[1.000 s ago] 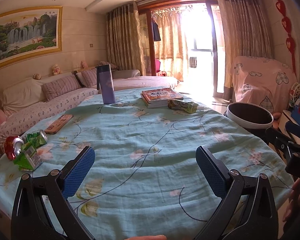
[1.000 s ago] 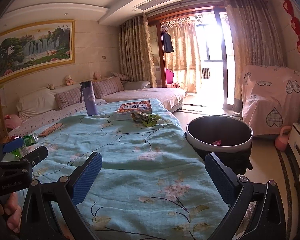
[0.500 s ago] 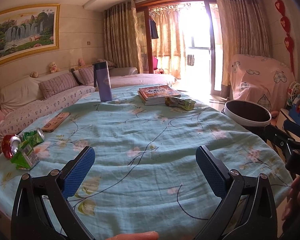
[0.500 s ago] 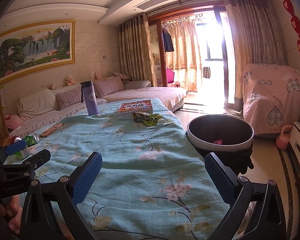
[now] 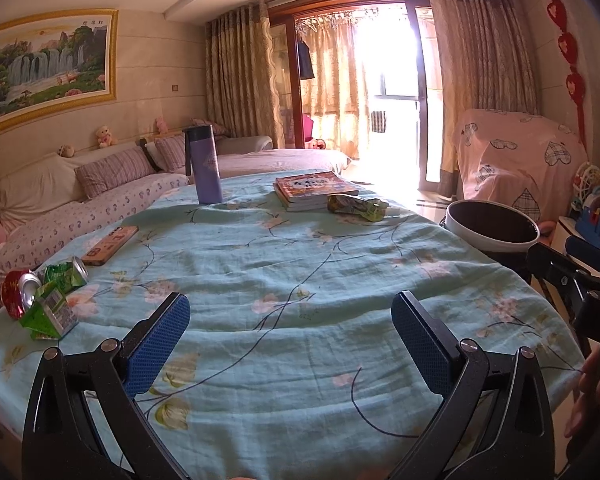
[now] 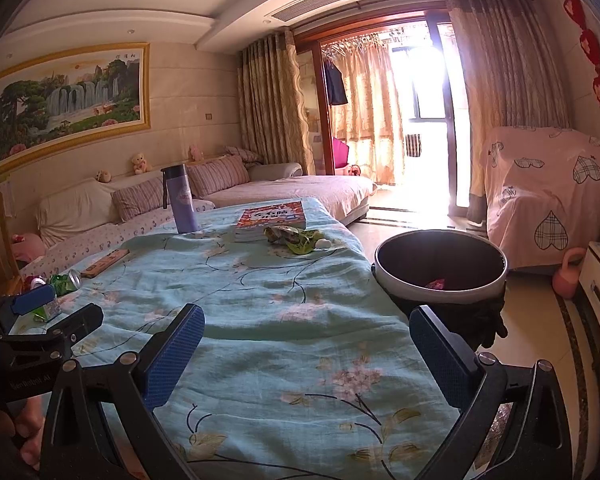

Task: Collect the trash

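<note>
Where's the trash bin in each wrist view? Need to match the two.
Left wrist: bin at the right edge, past the table's right side, mid-height.
Right wrist: bin right of centre, beside the table, with a pink scrap inside.
Shared landmark: purple bottle standing at the table's far end, left of the books.

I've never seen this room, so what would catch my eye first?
The floral blue tablecloth fills both views. Crushed cans and a green carton cluster at its left edge, and a crumpled wrapper lies by the books at the far end. A white-rimmed trash bin stands off the right side.
</note>
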A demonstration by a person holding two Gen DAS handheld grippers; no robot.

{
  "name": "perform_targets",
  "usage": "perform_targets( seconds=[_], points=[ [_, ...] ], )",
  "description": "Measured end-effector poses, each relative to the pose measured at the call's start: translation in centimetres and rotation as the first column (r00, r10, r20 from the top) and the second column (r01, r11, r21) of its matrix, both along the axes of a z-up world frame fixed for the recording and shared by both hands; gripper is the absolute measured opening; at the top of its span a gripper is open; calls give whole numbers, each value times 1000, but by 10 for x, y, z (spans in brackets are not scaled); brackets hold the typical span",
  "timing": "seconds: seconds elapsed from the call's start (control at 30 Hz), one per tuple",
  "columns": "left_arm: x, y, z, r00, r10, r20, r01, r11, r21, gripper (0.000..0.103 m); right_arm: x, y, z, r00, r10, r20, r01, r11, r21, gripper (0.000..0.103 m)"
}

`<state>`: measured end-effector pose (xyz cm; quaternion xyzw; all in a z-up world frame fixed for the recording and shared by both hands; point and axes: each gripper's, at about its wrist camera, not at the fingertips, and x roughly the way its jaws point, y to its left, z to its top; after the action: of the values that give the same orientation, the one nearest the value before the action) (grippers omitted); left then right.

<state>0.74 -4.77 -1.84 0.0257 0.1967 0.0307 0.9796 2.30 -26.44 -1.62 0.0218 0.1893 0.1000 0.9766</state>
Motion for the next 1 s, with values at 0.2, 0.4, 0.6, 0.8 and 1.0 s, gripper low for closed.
perform_targets(
  seconds=[0.2, 0.4, 0.6, 0.8, 1.0],
  points=[
    [0, 0, 0, 1000, -1, -4, 1, 1000, -1, 103, 0, 0, 2, 1000, -2, 3, 2, 1000, 4, 103],
    [0, 0, -1, 1000, -2, -4, 2, 1000, 2, 103, -1, 0, 3, 1000, -1, 3, 1, 1000, 8, 103],
    [0, 0, -1, 1000, -4, -5, 4, 1000, 2, 103, -1, 0, 3, 1000, -2, 4, 2, 1000, 7, 103],
    [0, 0, 0, 1000, -4, -4, 4, 1000, 3, 103, -1, -1, 4, 1000, 0, 4, 0, 1000, 8, 103],
    [0, -1, -1, 1000, -4, -4, 4, 1000, 3, 103, -2, 0, 5, 1000, -1, 7, 1, 1000, 10, 103]
  ],
)
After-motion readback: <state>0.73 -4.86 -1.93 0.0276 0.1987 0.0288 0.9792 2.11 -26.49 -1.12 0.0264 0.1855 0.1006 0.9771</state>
